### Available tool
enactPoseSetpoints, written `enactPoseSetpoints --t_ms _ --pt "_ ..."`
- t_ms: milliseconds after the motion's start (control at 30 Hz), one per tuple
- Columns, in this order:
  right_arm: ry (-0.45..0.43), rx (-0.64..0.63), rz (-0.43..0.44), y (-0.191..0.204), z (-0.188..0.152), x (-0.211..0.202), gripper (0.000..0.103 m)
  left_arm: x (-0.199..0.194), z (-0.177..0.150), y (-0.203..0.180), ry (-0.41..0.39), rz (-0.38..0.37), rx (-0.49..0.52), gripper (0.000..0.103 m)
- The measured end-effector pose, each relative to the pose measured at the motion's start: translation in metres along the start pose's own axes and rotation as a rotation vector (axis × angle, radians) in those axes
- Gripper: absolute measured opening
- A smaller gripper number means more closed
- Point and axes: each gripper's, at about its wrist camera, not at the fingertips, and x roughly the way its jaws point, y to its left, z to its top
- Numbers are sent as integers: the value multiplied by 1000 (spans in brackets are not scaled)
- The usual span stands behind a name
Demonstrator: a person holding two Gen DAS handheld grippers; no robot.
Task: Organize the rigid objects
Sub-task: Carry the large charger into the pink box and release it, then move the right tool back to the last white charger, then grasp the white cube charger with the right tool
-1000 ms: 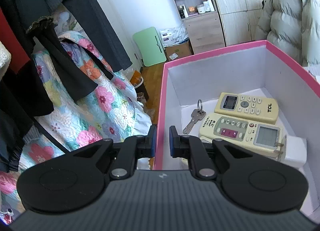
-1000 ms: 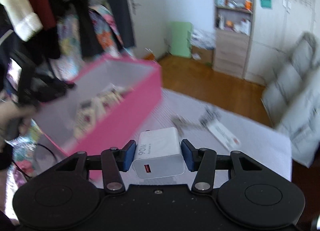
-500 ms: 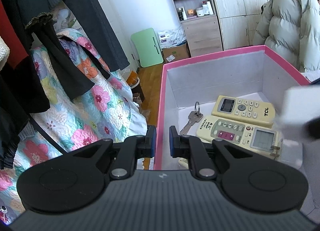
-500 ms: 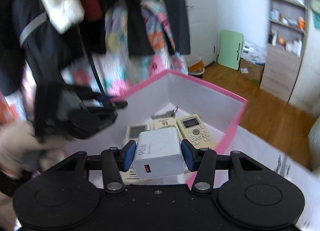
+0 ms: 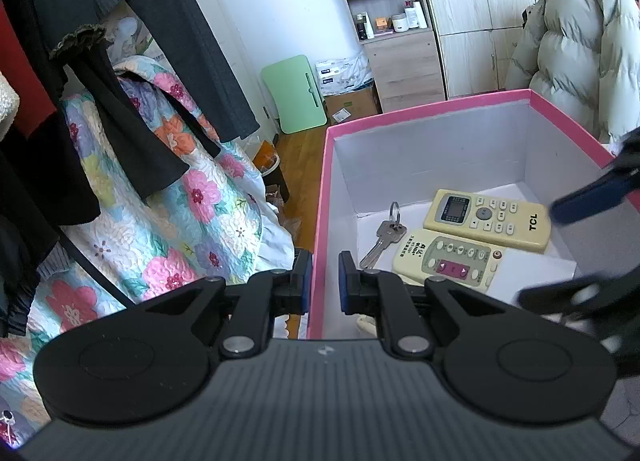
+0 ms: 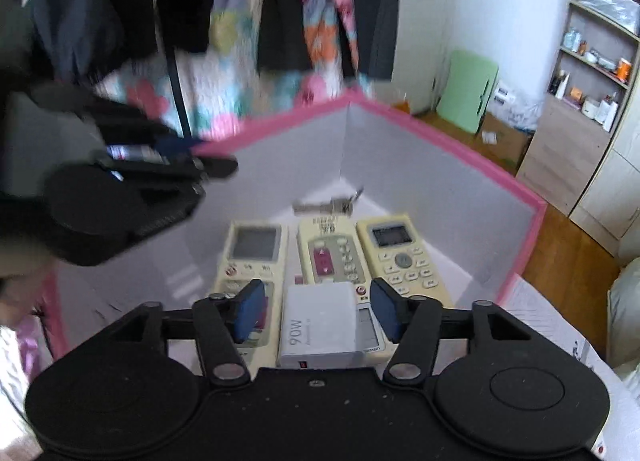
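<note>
The box [image 5: 440, 113] looks like matt card, pink outside, white within; the remotes [image 5: 486, 219] are smooth yellowed plastic; the key [image 5: 382, 243] is shiny metal; the charger [image 6: 320, 321] is glossy white plastic.

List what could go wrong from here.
1. The charger lies loose between the right gripper's open fingers, on top of the remotes; it may slide off or press buttons.
2. The left gripper clamps the box wall; letting go could tip it.
</note>
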Motion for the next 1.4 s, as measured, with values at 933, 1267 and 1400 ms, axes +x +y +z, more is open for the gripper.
enactPoseSetpoints --t_ms 933,1267,1400 --pt "-1 464 -354 -141 -174 -148 65 1 3 -4 22 23 16 11" --pt "57 589 -462 -183 -199 -105 69 5 6 -6 37 41 27 11" --pt "28 613 -429 -192 -201 -94 69 5 6 -4 38 36 4 11"
